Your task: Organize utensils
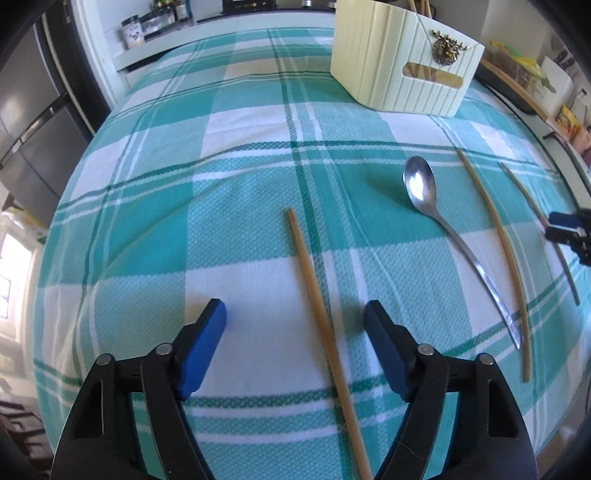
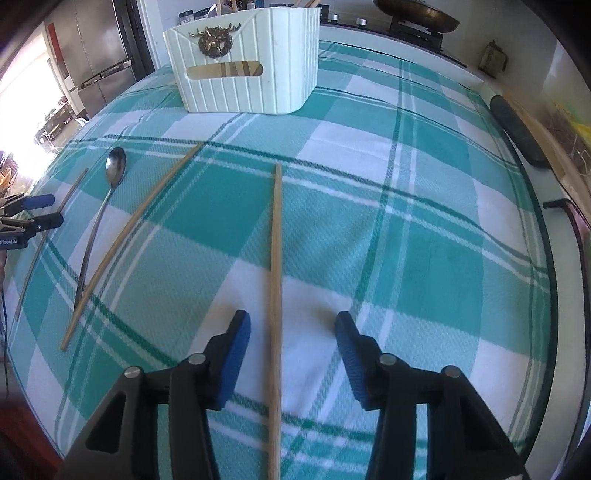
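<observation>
Several wooden chopsticks and a metal spoon (image 1: 421, 184) lie on the teal checked tablecloth (image 1: 240, 158). My left gripper (image 1: 295, 314) is open, low over the cloth, with one chopstick (image 1: 317, 306) lying between its blue fingers (image 1: 210, 332). My right gripper (image 2: 293, 325) is open too, with another chopstick (image 2: 275, 258) lying between its fingers (image 2: 236, 339). A third chopstick (image 2: 136, 236) and the spoon (image 2: 114, 166) lie between the two grippers. A cream ribbed utensil box (image 1: 402, 62) stands at the far side, also in the right wrist view (image 2: 243, 62), with sticks poking out.
The right gripper shows at the right edge of the left wrist view (image 1: 569, 229); the left gripper shows at the left edge of the right wrist view (image 2: 29, 218). A dark tray edge (image 2: 517, 129) lies beyond the table's right side. Jars (image 1: 133, 31) stand on a counter behind.
</observation>
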### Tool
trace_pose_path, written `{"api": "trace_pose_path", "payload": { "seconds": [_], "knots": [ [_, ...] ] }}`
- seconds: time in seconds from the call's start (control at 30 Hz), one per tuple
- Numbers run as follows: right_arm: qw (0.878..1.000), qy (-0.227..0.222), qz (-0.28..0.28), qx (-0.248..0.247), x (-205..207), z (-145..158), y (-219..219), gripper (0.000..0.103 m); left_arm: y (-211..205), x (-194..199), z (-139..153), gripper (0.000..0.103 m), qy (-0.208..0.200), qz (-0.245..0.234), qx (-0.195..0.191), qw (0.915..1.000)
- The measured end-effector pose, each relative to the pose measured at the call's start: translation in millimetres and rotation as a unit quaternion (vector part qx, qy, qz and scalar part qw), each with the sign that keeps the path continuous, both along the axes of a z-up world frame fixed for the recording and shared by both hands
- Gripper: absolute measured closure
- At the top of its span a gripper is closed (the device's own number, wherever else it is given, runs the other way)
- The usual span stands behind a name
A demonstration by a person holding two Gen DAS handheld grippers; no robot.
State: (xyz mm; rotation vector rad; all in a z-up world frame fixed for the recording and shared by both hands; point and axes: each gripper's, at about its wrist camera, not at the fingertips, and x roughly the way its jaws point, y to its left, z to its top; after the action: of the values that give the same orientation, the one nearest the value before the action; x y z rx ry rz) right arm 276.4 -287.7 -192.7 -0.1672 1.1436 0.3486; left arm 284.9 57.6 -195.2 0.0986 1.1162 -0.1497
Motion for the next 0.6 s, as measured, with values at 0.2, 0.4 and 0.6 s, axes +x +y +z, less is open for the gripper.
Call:
{"api": "trace_pose_path", "payload": {
  "seconds": [0.2, 0.4, 0.6],
  "knots": [
    [1.000, -0.007, 0.004, 0.003, 52, 0, 27, 0.079, -6, 22, 5, 0.078, 0.005, -0.010, -0.010, 0.9999],
    [0.999, -0.014, -0.022, 0.032, 69, 9, 33, 0.097, -1, 24, 17, 0.099, -0.016, -0.005, -0.045, 0.9988],
    [0.992, -0.095, -0.013, 0.080, 22, 77, 20, 0.097, 16, -9, 76, 0.099, -0.094, 0.007, -0.084, 0.9920]
  ]
}}
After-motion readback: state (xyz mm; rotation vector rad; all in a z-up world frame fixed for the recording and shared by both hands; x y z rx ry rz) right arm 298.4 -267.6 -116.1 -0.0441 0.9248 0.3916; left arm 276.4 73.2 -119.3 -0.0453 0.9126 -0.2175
